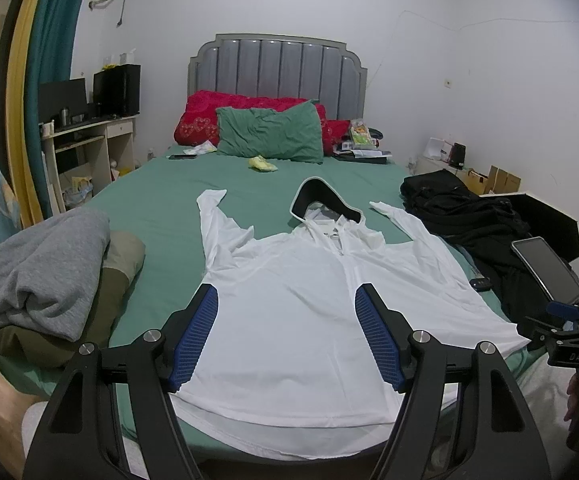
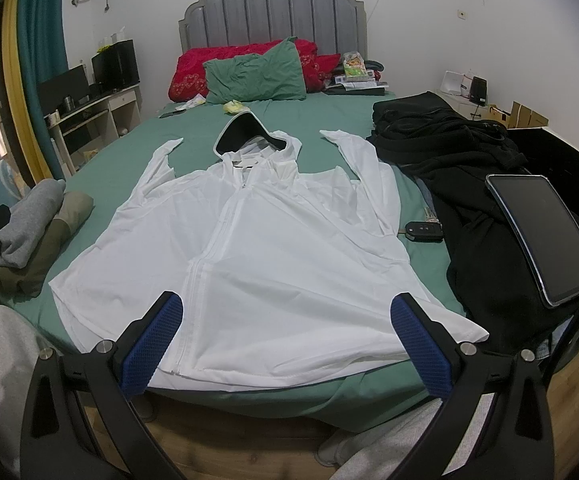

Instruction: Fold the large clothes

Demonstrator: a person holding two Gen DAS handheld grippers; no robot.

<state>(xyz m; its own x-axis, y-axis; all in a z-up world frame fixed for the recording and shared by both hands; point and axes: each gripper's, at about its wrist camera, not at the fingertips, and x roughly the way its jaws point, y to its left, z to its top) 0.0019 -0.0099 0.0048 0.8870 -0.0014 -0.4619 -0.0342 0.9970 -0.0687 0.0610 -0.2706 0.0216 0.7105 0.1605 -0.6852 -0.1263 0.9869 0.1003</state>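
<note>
Lying flat and face up on the green bed [image 1: 161,216], a white hooded jacket [image 1: 289,320] is seen spread with its hem at the foot edge and its hood [image 1: 321,200] pointing toward the headboard [image 1: 277,64]. Both sleeves are stretched upward, one toward each side edge of the bed. The zipper [image 2: 209,256] is seen running down the middle of the garment in the right wrist view.

The left gripper [image 1: 287,336] is held spread wide over the lower part of the jacket, with nothing between its blue pads [image 1: 197,336]. The right gripper [image 2: 285,344] is likewise held wide apart above the hem near the foot edge, and nothing is gripped.

Along the left edge of the bed, a grey folded garment [image 1: 45,272] is stacked on an olive one [image 1: 121,256]. Along the right edge, a heap of black clothes [image 2: 461,152] is piled, with a tablet [image 2: 545,232] resting on it and a car key [image 2: 423,232] lying just beside the jacket. A green pillow [image 1: 269,132] and a red pillow [image 1: 205,116] are propped at the head edge.
</note>
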